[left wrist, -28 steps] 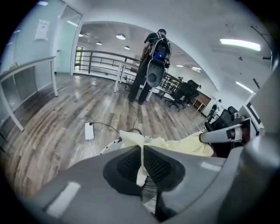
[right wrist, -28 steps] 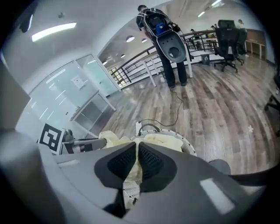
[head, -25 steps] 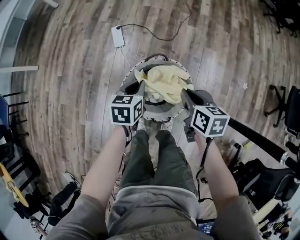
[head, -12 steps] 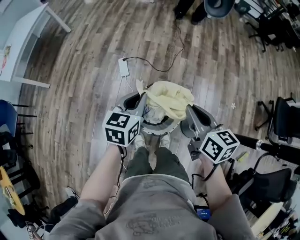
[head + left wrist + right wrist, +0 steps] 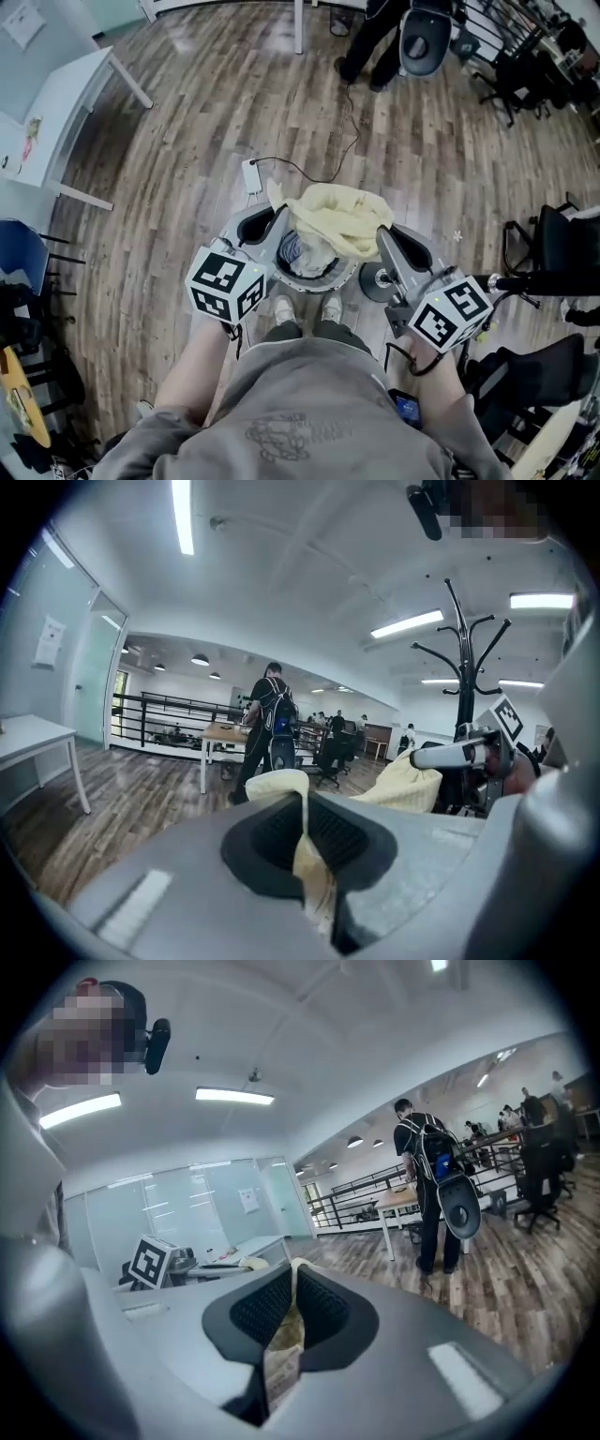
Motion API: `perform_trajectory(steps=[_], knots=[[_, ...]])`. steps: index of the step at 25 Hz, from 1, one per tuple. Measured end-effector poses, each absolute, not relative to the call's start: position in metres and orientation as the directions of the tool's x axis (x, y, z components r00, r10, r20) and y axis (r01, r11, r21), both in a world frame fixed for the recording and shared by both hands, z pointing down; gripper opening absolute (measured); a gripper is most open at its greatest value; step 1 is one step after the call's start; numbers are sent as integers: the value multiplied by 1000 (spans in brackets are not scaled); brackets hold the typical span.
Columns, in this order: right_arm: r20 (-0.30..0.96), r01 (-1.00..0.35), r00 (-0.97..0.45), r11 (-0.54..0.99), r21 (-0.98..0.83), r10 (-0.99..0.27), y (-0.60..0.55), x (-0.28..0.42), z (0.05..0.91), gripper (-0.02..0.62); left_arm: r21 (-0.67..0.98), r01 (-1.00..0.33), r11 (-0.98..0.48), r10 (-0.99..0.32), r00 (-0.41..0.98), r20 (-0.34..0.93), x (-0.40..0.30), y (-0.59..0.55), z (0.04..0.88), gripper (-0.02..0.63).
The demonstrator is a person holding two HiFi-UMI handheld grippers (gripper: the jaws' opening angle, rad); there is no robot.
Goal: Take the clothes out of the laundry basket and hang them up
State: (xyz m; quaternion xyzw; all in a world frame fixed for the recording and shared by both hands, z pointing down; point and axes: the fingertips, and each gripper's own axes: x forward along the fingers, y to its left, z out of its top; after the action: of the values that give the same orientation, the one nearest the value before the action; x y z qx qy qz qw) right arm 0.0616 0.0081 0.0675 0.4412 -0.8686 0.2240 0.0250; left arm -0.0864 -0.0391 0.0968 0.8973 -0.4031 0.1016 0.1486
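In the head view a pale yellow garment [image 5: 336, 217] hangs bunched between my two grippers, above the round laundry basket [image 5: 349, 273]. The basket stands on the floor by my feet with blue and white clothes [image 5: 300, 251] still in it. My left gripper [image 5: 278, 210] is shut on the garment's left edge. In the left gripper view the yellow cloth [image 5: 307, 841] is pinched between the dark pads. My right gripper [image 5: 383, 232] is shut on the right edge, and a strip of the cloth [image 5: 285, 1340] is clamped in its jaws.
A dark coat stand [image 5: 462, 658] rises ahead on the right. A person in black with a backpack [image 5: 427, 1185] stands further off. A white table [image 5: 58, 108] is at the left, and chairs [image 5: 553, 246] at the right. A power adapter with its cable [image 5: 251, 176] lies on the wood floor.
Both grippers have risen together with the yellow garment, lifting it up from the basket. The head view has tilted up and now takes in more of the room.
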Motion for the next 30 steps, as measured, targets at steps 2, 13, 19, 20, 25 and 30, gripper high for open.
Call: perform_trajectory(steps=[2, 13, 19, 20, 25, 30], knots=[[237, -777, -614, 522, -352, -753, 15, 61, 58, 46, 175, -746, -643, -689, 663, 292, -86, -31, 83, 12], [204, -786, -596, 512, -346, -777, 53, 61, 33, 46, 133, -681, -720, -639, 725, 256, -78, -10, 48, 12], [160, -822, -523, 446, -353, -837, 62, 87, 15, 46, 123, -616, -778, -587, 783, 206, -54, -10, 26, 13], [143, -833, -500, 428, -350, -854, 65, 94, 9, 46, 122, -596, -793, -570, 798, 193, -46, -9, 20, 14], [67, -895, -357, 321, -308, -932, 84, 141, -28, 44, 114, -484, -868, -470, 873, 128, 10, -7, -13, 14], [-11, -949, -178, 174, -264, -984, 108, 204, -65, 44, 87, -353, -932, -350, 936, 41, 76, 1, -49, 14]])
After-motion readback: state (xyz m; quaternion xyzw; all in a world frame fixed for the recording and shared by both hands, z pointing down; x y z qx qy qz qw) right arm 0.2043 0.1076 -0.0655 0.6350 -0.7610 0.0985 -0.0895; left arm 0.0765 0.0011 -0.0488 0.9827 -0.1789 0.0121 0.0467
